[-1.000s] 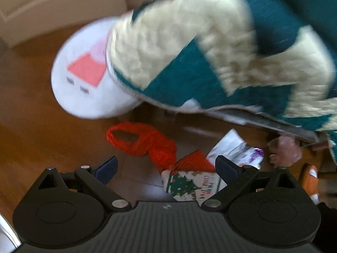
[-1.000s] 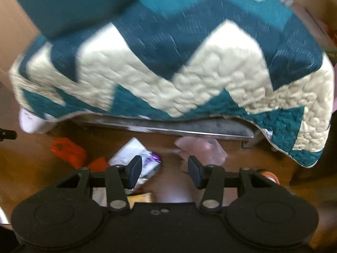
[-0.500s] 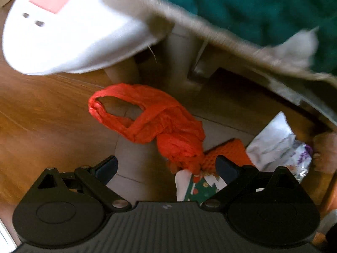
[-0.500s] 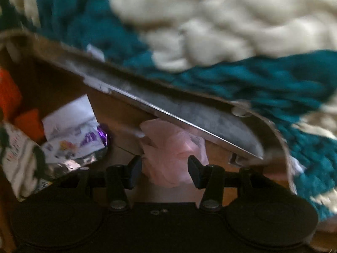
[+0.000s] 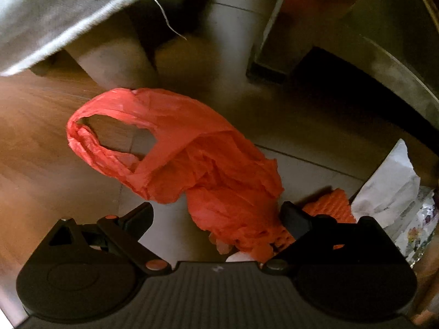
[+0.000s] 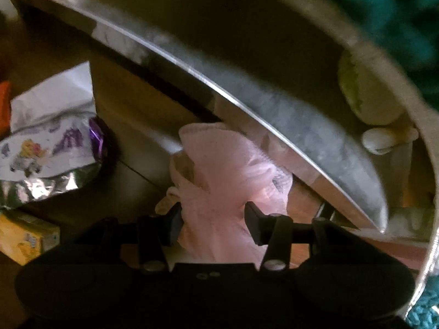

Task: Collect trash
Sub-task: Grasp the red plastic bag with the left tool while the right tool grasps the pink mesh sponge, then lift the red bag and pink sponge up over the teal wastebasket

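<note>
Pointing straight down at the floor [image 5: 41,142], the left gripper [image 5: 218,213] hangs with its jaws wide apart over a crumpled red plastic bag [image 5: 192,164]; the bag's lower bunch lies between the fingers, but neither pad presses on it. Beside it, the right gripper [image 6: 212,219] tilts steeply downward under a metal frame rail [image 6: 274,126], its jaws also spread, straddling a wad of pink plastic [image 6: 227,175] on the floor without clamping it. A white printed wrapper [image 6: 49,137] lies to its left, apart from the fingers.
</note>
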